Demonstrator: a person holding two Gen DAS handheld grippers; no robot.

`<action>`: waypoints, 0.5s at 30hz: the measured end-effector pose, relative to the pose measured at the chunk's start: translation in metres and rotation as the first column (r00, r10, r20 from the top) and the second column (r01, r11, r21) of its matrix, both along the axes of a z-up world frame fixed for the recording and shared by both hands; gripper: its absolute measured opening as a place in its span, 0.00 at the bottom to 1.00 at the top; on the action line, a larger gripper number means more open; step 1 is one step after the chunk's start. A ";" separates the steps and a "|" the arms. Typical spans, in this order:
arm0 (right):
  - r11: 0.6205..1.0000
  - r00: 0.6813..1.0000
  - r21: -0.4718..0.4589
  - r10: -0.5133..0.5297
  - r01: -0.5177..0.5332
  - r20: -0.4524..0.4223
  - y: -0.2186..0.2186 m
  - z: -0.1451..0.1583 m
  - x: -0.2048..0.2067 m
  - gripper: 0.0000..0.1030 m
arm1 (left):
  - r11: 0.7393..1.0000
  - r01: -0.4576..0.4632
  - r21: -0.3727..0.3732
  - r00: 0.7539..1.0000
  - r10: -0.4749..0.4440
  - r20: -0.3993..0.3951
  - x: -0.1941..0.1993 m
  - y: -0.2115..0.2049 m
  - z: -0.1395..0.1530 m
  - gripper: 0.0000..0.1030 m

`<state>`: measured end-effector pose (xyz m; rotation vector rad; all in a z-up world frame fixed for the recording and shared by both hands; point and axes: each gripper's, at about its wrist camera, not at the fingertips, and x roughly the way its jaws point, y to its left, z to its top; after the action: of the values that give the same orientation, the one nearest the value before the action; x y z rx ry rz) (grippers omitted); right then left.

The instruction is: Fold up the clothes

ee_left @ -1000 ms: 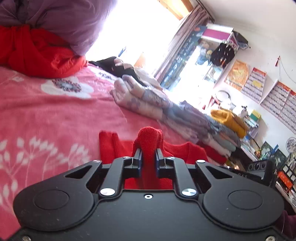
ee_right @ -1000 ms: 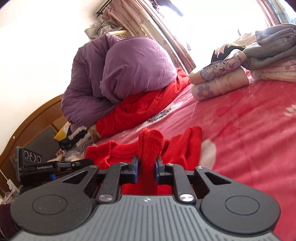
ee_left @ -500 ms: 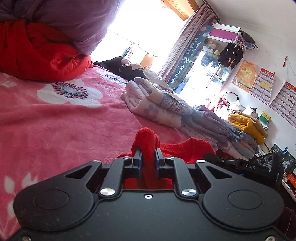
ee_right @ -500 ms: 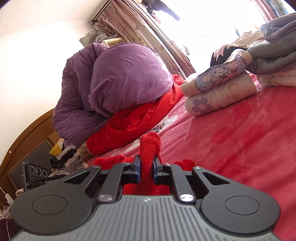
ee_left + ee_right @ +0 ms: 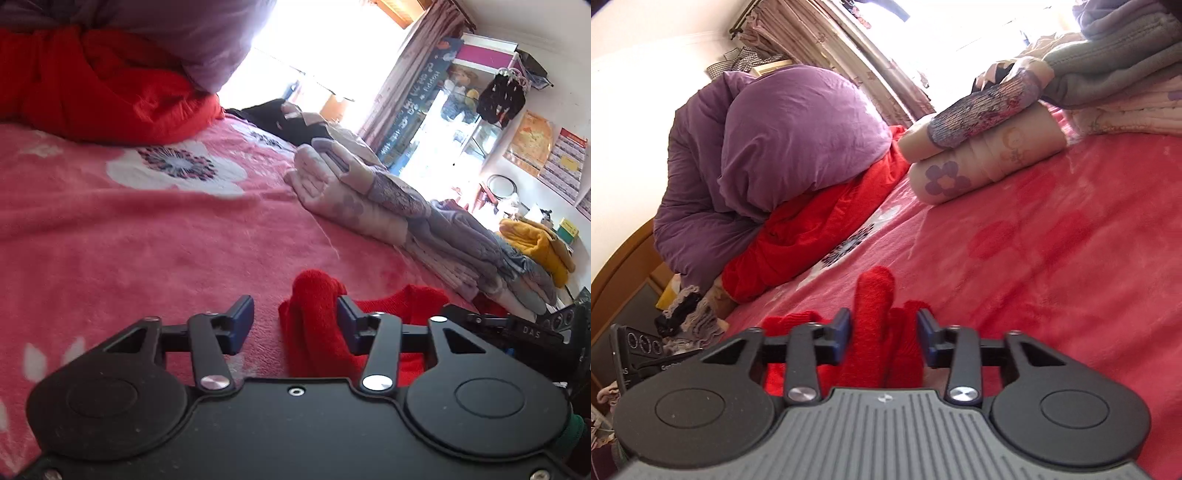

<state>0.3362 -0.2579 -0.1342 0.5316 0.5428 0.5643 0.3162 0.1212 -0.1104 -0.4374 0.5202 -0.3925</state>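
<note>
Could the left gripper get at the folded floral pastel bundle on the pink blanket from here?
Probably yes: bare pink blanket lies ahead of the left gripper, whose jaws are opening around red knit fabric, up to the bundle.

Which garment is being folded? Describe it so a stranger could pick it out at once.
Start at the pink flowered blanket that covers the bed, then come to its near edge, just in front of both grippers. There lies a small red knit garment, a bunched fold of it standing up between the opening jaws of the right gripper. Unlike the pale folded clothes stacked beyond, it is bright red and fuzzy.
</note>
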 end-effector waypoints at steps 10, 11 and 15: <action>0.920 0.927 -0.392 0.133 0.016 0.350 0.032 0.049 -0.060 0.43 | 0.969 0.131 0.212 0.968 -0.171 0.185 -0.034 -0.050 0.029 0.48; 0.896 0.914 -0.444 0.170 0.012 0.368 0.042 0.049 -0.060 0.42 | 0.967 0.132 0.216 0.968 -0.173 0.183 -0.028 -0.051 0.026 0.48; 0.896 0.925 -0.444 0.190 -0.026 0.330 0.052 0.041 -0.036 0.42 | 0.965 0.144 0.219 0.971 -0.180 0.157 -0.004 -0.050 0.012 0.48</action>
<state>0.3004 -0.2058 -0.0928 -0.0352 0.3250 0.6111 0.3120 0.0714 -0.0980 -0.1576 0.4207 -0.5247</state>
